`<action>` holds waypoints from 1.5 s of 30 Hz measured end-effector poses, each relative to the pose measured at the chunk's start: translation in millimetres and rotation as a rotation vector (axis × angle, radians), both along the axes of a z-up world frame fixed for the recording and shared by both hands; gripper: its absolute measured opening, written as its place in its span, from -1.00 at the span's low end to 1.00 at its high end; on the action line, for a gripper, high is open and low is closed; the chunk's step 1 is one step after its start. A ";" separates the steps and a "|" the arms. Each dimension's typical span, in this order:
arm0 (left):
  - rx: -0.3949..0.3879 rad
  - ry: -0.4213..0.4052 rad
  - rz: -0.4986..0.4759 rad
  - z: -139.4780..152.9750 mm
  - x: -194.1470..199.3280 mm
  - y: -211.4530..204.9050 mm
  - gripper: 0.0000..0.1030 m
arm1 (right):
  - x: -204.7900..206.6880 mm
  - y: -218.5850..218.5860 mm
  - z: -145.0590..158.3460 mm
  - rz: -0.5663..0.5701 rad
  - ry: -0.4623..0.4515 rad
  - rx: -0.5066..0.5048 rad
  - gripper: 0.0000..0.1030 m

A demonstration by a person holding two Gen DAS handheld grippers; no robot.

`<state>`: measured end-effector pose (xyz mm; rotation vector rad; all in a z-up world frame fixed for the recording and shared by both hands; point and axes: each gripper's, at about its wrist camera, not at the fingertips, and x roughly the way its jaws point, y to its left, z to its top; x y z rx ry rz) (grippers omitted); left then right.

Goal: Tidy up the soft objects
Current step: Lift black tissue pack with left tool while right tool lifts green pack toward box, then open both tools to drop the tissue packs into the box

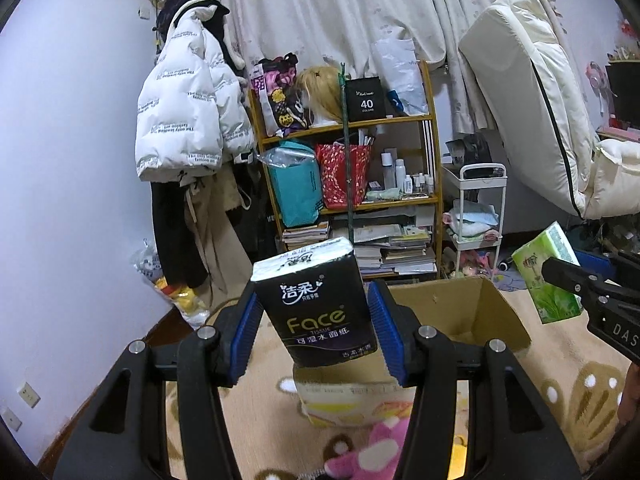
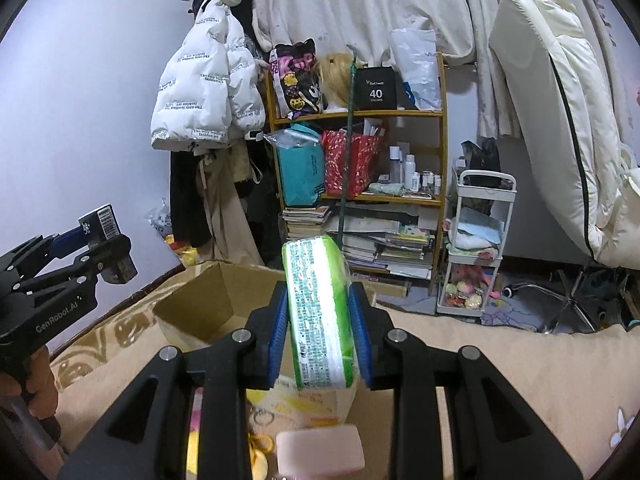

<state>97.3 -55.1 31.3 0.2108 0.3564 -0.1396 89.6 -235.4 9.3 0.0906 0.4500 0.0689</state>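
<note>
Tissue packs held above the cardboard box

Black tissue pack (image 1: 316, 300) sits pinched in the left gripper (image 1: 316, 330) at frame centre. The right gripper (image 2: 320, 334) squeezes a green tissue pack (image 2: 320, 316) edgewise. Behind both, an open cardboard box (image 1: 472, 312) rests on the beige carpet (image 2: 500, 344); a pink sponge (image 2: 320, 450) lies lower centre.

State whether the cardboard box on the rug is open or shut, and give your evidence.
Open. The cardboard box has its flaps standing up, and the bare inner walls show in both wrist views. Its floor is hidden, so its contents cannot be told.
</note>
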 end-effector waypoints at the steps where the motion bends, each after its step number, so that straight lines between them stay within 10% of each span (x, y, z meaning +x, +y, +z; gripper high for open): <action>1: -0.009 0.005 -0.002 0.1 3.7 0.1 0.02 | 3.6 0.0 -1.1 0.001 0.000 0.003 -0.40; 37: -0.048 0.233 -0.006 -59.1 73.4 -2.9 0.24 | 52.2 -10.2 -61.6 0.039 0.157 0.118 -0.35; 45: -0.011 0.222 0.042 -55.8 63.4 5.9 0.64 | 40.4 -9.2 -52.1 0.035 0.129 0.123 0.30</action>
